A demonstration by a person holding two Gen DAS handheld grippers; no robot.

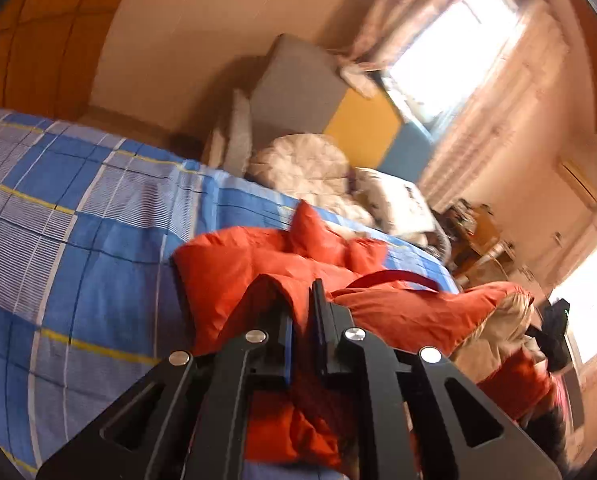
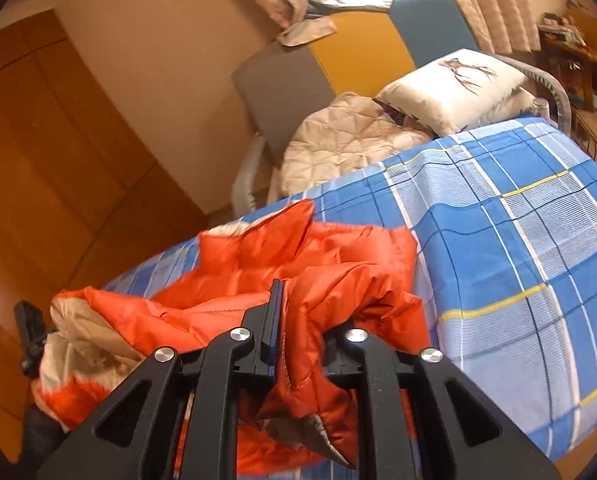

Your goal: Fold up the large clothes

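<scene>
Landmark: bed (image 1: 58, 208) with blue plaid sheet, white and yellow stripes.

Left wrist view, left to right: wooden wardrobe (image 1: 38, 32) beyond the bed's far edge; plaid sheet; orange padded jacket (image 1: 238, 264) bunched on the bed's near part, beige lining showing at its right end, which is lifted off the bed. Left gripper (image 1: 304, 320): fingers nearly together, a fold of orange cloth pinched between the pads. Behind the jacket, at the bed's head, a quilted beige blanket (image 1: 302, 164) and a pillow (image 1: 394, 200). Right of the bed: window (image 1: 450, 40) with curtains. Picture is motion-blurred.

Right wrist view, left to right: wardrobe off the bed's left side; jacket's beige-lined end hangs past the bed's edge; the rest heaped on the sheet. Right gripper (image 2: 298, 320): jaws slightly apart, thick orange quilted fold between them; the right finger is buried under cloth, so pad contact is uncertain. Pillow at the bed's head bears a dark branching print.

No readable writing, brand or label on anything.
</scene>
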